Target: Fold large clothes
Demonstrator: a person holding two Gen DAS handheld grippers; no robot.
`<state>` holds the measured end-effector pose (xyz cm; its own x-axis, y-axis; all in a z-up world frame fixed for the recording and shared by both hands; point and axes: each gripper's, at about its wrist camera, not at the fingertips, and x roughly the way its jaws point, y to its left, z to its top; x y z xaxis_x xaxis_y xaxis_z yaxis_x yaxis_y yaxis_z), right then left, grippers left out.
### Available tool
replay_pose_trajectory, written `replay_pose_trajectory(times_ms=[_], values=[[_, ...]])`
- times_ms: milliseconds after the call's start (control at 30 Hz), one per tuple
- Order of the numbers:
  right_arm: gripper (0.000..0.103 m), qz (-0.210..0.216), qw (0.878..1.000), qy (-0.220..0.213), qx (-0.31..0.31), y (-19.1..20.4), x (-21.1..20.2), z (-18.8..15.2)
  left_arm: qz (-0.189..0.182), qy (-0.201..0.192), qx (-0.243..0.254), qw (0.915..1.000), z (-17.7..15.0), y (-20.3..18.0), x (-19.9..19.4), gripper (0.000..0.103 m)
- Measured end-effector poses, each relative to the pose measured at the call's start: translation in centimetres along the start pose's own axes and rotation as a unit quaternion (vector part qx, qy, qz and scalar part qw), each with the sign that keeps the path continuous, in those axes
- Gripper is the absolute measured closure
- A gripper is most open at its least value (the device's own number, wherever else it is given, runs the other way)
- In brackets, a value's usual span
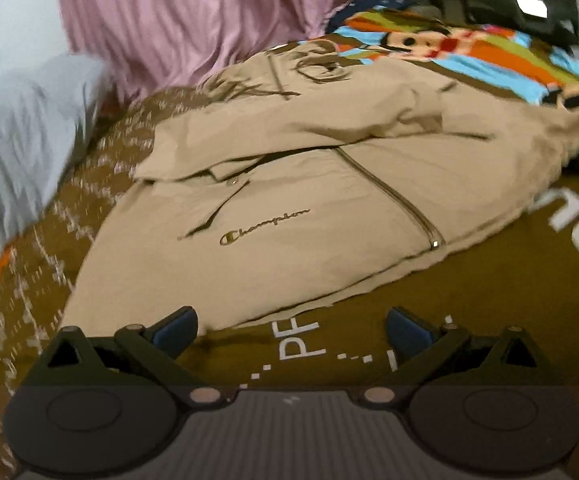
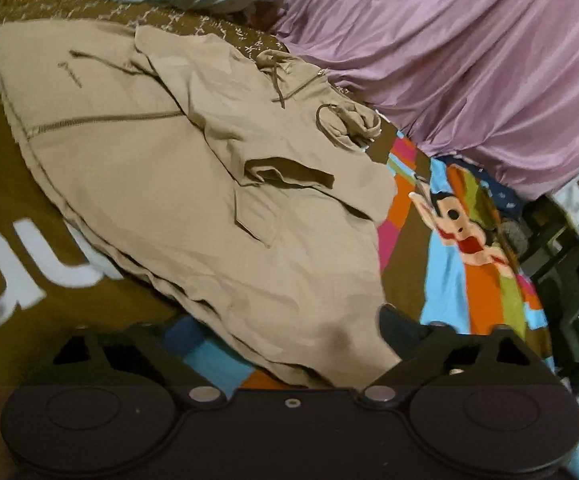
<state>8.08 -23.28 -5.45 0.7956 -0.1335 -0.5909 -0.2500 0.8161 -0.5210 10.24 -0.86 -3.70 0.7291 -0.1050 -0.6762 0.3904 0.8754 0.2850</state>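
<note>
A tan zip jacket point(image 1: 289, 200) lies rumpled on the brown bedspread point(image 1: 489, 288), hood toward 12 o'clock. Left gripper point(image 1: 291, 330) gapes wide, empty; right gripper point(image 2: 289, 344) straddles the jacket hem, grip unclear.

L wrist cam sat low near the jacket point(image 1: 289, 200) hem, facing the curtain point(image 1: 193, 20) at top. R cam looked from jacket's point(image 2: 193, 184) side; both shared jacket, curtain point(image 2: 469, 60).

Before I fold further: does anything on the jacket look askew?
Yes. The tan jacket has its hood bunched up near the purple curtain, and a sleeve lies crumpled across the chest instead of flat.
</note>
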Motion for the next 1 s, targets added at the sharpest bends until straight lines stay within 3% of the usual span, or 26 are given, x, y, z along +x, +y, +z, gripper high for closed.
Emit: replay_pose_trajectory(times_ms=[33,100,133,200,267,433,500,567,633,667,700,733,867,1000], values=[[0.030,0.002,1.000,-0.002,0.002,0.0,0.1,0.1,0.008,-0.005,0.014,0.9999,-0.1,-0.4,0.1,0.001],[0.057,0.012,1.000,-0.011,0.001,0.2,-0.3,0.4,0.017,-0.011,0.031,0.9993,0.0,-0.7,0.3,0.001],[0.063,0.016,1.000,-0.014,0.002,0.2,-0.4,0.6,0.021,-0.013,0.034,0.9991,0.1,-0.7,0.5,0.000],[0.087,0.029,0.999,-0.022,0.013,0.0,-0.8,1.3,0.034,-0.016,0.036,0.9987,0.2,-0.7,0.9,0.000],[0.094,0.040,0.998,-0.024,0.040,-0.6,-1.0,2.5,0.046,-0.017,0.035,0.9982,0.2,-0.4,1.2,0.000],[0.097,0.046,0.989,-0.078,0.116,-3.3,-3.3,5.8,0.108,-0.014,0.038,0.9933,0.1,1.1,2.5,0.005],[0.098,0.040,0.986,-0.096,0.134,-4.2,-4.3,6.8,0.152,-0.009,0.034,0.9877,0.0,1.8,3.0,0.018],[0.098,0.033,0.984,-0.106,0.140,-4.7,-5.1,7.2,0.193,-0.003,0.024,0.9809,0.0,2.7,3.3,0.023],[0.098,0.024,0.984,-0.109,0.137,-4.8,-5.5,7.2,0.205,-0.004,0.011,0.9786,0.0,3.6,3.5,0.032],[0.098,0.020,0.985,-0.109,0.134,-4.6,-5.7,7.1,0.210,-0.010,0.009,0.9776,0.0,3.9,3.4,0.049],[0.098,0.017,0.986,-0.107,0.131,-4.4,-5.7,6.9,0.221,-0.012,0.012,0.9752,0.2,4.0,3.5,0.085],[0.099,0.015,0.986,-0.105,0.128,-4.2,-5.7,6.7,0.226,-0.009,0.014,0.9739,0.3,4.1,3.6,0.093],[0.100,0.003,0.990,-0.089,0.111,-2.5,-5.6,5.5,0.210,-0.025,0.020,0.9772,2.2,4.1,2.2,0.099],[0.101,-0.003,0.988,-0.101,0.117,-2.1,-6.8,4.6,0.195,-0.044,0.003,0.9797,4.1,4.7,-1.2,0.101]])
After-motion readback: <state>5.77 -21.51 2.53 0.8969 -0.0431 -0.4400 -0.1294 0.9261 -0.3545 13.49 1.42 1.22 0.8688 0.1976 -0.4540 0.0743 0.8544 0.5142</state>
